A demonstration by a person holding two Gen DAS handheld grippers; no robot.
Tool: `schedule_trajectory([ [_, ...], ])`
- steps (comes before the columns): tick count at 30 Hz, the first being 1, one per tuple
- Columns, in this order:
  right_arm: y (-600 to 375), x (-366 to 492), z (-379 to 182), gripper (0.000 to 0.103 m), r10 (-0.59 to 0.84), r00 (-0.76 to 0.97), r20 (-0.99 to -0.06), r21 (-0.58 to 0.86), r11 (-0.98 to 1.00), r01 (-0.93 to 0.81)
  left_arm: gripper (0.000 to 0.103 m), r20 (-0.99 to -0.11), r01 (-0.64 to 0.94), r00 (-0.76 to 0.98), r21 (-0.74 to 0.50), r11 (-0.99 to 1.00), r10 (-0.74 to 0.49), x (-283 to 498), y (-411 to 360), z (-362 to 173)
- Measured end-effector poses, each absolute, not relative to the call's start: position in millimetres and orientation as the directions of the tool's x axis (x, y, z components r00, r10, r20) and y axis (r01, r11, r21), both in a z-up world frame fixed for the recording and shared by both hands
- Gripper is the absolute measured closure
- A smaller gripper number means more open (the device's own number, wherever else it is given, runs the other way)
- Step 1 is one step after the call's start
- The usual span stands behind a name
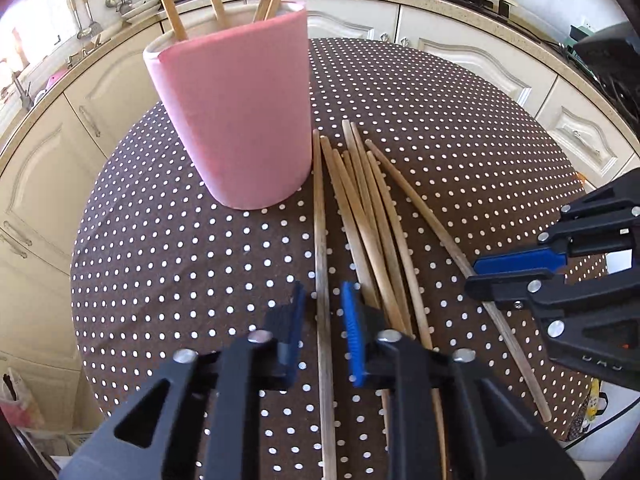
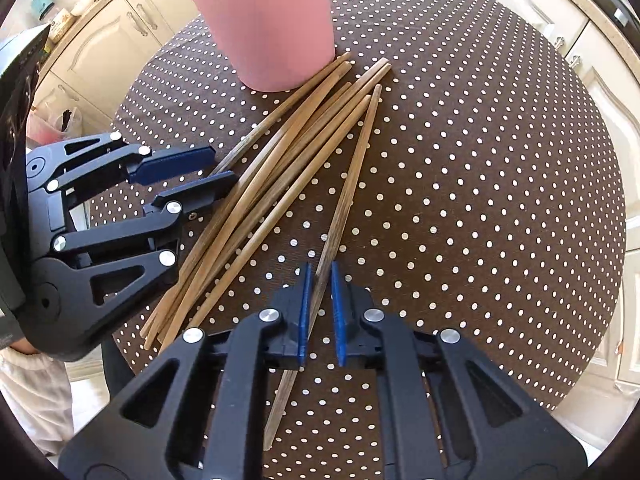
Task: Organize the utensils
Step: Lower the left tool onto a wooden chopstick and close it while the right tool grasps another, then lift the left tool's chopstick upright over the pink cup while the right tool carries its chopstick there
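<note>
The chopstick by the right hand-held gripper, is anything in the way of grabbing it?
No, nothing visible. The chopstick lies apart from the pile, and the right hand-held gripper already has its open pads on either side of it.

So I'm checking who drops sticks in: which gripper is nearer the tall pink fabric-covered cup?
Left. The left gripper sits just before the pink cup; the right gripper is farther out.

round dotted brown table [image 1: 460, 128] | cream cabinets [image 1: 476, 54] | bright daylight
</note>
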State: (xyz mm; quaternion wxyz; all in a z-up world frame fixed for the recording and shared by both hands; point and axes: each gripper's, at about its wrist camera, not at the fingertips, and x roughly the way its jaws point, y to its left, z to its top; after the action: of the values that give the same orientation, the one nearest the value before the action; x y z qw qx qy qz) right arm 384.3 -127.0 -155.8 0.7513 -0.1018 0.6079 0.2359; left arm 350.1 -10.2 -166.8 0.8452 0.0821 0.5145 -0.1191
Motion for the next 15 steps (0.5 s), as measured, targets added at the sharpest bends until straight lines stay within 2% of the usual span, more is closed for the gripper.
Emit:
schedule_trajectory([
  [9,-158,368,-153,0.095,0.316,0.226,-0.922,0.203,0.887,-0.414,0.097,-0.859,0.258,0.48,-0.057,0.964,-0.179,328,-3,-163],
  [15,-192,345,-134,0.096,0.441,0.293,-0.848,0.318,0.867,-0.383,0.097,-0.802,0.308,0.538,-0.099,0.946,-0.259,298,-6,-140],
])
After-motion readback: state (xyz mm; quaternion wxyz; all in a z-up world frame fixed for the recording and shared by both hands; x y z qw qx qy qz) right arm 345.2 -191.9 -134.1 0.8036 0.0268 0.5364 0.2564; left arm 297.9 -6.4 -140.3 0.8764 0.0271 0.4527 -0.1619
